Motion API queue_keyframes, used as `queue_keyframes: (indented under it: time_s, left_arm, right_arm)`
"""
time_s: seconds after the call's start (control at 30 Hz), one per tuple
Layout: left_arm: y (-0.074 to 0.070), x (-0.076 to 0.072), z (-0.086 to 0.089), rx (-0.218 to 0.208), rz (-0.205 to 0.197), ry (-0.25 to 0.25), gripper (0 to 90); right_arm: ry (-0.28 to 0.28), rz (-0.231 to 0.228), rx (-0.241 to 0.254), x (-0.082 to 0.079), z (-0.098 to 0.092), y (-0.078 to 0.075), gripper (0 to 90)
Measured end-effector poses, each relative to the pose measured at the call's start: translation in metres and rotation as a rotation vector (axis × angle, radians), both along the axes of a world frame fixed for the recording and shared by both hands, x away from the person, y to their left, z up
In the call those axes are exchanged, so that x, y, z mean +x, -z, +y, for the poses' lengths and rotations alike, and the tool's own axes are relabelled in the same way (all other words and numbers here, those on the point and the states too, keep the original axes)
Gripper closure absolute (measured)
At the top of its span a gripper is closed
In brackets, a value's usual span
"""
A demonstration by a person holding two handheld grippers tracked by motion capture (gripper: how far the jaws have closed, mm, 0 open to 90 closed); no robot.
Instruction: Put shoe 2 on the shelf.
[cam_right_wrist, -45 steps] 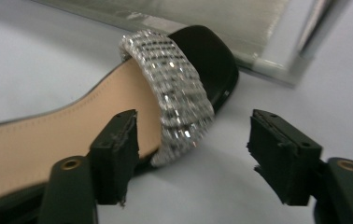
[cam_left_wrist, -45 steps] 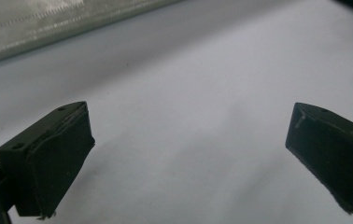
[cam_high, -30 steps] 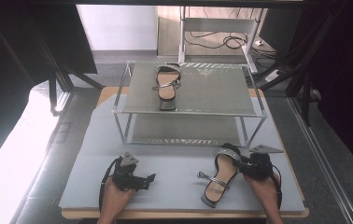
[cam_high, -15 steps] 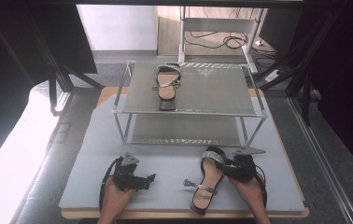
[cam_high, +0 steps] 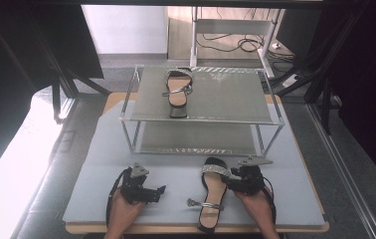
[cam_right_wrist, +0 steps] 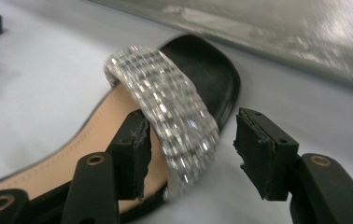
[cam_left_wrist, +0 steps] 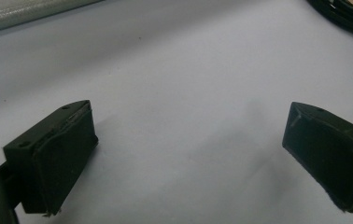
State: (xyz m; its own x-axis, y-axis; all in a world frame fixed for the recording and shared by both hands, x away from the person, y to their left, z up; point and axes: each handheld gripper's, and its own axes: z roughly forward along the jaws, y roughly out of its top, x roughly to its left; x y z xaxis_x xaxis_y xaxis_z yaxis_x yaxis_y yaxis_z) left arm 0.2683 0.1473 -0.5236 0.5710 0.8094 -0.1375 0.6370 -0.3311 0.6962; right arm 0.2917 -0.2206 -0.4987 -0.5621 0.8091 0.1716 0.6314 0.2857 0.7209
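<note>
Right gripper (cam_right_wrist: 191,140): jaws have just been opening and now stand spread to either side of the sandal's rhinestone toe strap (cam_right_wrist: 165,107); the left pad seems to touch it, the right stands off, so no pinch. The sandal (cam_high: 213,191) lies flat on the grey mat (cam_high: 101,169) at lower centre-right of the high view, toe toward the rack, thin ankle strap (cam_high: 203,203) sticking out to its left. Judgement: light, stiff sole, pliant straps, slick stones; the toe band is the best hold. Left gripper (cam_left_wrist: 188,154): jaws wide apart over bare mat, nothing between. Two-tier wire rack (cam_high: 201,119) sits just beyond the toe, its matching sandal (cam_high: 178,89) on top. Open mat lies left and between the hands; the table's near edge (cam_high: 196,228) is close.
</note>
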Motion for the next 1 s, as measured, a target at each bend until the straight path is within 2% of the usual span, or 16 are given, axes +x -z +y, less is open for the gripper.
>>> queue_keyframes:
  time_s: [0.07,0.13,0.17,0.37,0.5,0.53,0.57,0.67,0.73,0.83,0.93,1.0]
  left_arm:
    - [0.000,0.000,0.000,0.002,-0.001,-0.001,2.8]
    - [0.000,0.000,0.000,0.002,-0.001,-0.002,2.9]
    - [0.000,0.000,0.000,0.002,-0.001,-0.002,3.0]
    - [0.000,0.000,0.000,0.000,0.000,-0.005,3.5]
    - [0.000,0.000,0.000,0.006,-0.003,-0.005,3.7]
    - [0.000,0.000,0.000,0.006,-0.003,-0.005,3.8]
    - [0.000,0.000,0.000,0.004,-0.002,-0.006,3.9]
    - [0.000,0.000,0.000,0.000,-0.002,-0.007,4.0]
    - [0.000,0.000,0.000,-0.001,-0.001,-0.007,4.2]
    - [0.000,0.000,0.001,-0.004,-0.002,-0.009,4.5]
    - [0.000,0.000,0.001,-0.006,-0.002,-0.011,4.7]
    - [0.000,0.000,0.001,-0.008,-0.002,-0.013,5.0]
  right_arm:
    - [0.016,0.011,-0.009,-0.003,-0.003,0.002,53.3]
    - [-0.003,0.022,0.019,-0.002,-0.005,0.003,62.9]
    - [-0.006,0.033,0.038,-0.002,-0.004,0.004,63.7]
    - [-0.027,0.035,0.052,0.007,0.004,0.005,65.5]
    - [-0.074,0.017,0.050,0.017,0.023,0.006,65.4]
    - [-0.074,0.017,0.050,0.017,0.023,0.006,65.4]
    - [-0.103,0.024,0.058,0.022,0.031,0.007,64.2]
    - [-0.115,0.040,0.044,0.025,0.034,0.006,57.7]
    - [-0.105,0.067,0.025,0.026,0.036,0.007,47.9]
    - [-0.067,0.093,0.039,0.028,0.037,0.010,40.4]
    - [-0.042,0.093,0.046,0.032,0.035,0.010,48.7]
    - [-0.056,0.109,0.061,0.033,0.034,0.009,62.6]
